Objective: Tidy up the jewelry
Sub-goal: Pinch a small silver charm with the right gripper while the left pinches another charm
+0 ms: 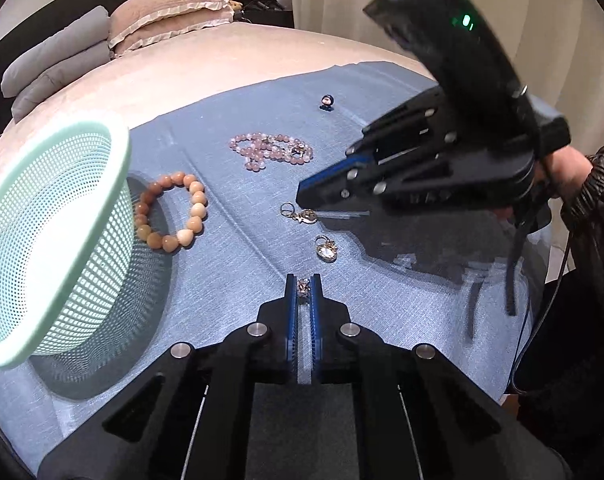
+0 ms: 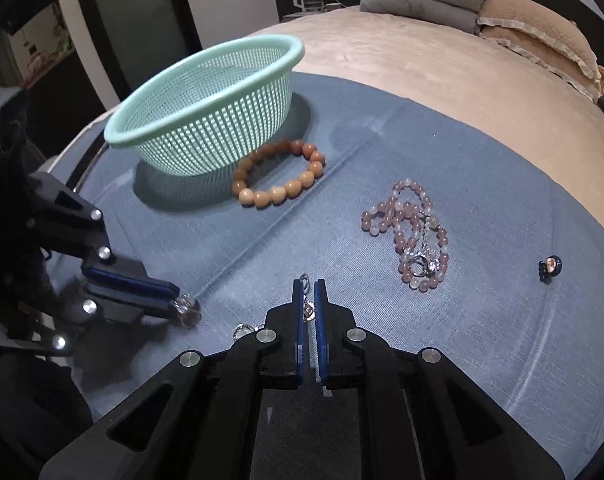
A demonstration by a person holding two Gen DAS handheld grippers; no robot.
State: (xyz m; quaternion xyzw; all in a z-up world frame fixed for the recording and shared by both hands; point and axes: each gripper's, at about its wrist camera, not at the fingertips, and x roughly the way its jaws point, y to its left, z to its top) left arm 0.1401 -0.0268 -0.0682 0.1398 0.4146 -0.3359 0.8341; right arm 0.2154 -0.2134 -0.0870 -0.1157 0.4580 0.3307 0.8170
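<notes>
1. Left gripper (image 1: 303, 289) has its blue-padded fingers drawn nearly together, pinching a small sparkly piece of jewelry (image 1: 303, 288) at the tips, low over the blue cloth (image 1: 381, 300) near its front edge.
2. Seen from the right wrist camera, that same piece (image 2: 185, 306) shows as a cluster of clear stones poking out beyond the left gripper's tips (image 2: 174, 300), touching or just above the cloth; which one cannot be told.
3. Right gripper (image 2: 309, 294) is also nearly closed, with a thin gold earring (image 2: 307, 308) caught between its pads; the hook sticks out past the fingertips.
4. From the left wrist camera the right gripper (image 1: 302, 200) sits low over the middle of the cloth, its tips just beside a hooked gold earring (image 1: 300, 214); contact is not clear from this side.
5. Another gold pendant earring (image 1: 325, 250) lies flat on the cloth between the two grippers.
6. An orange bead bracelet (image 1: 172, 212) lies against the base of a mint green mesh basket (image 1: 42, 240) at the cloth's left side.
7. Pink bead strands (image 1: 270, 150) are heaped toward the far edge, with a ring among them.
8. A small dark blue charm (image 1: 327, 102) sits alone near the far edge of the cloth.
9. The cloth is spread on a beige bed (image 1: 222, 68) with pillows (image 1: 170, 16) at the far end.
</notes>
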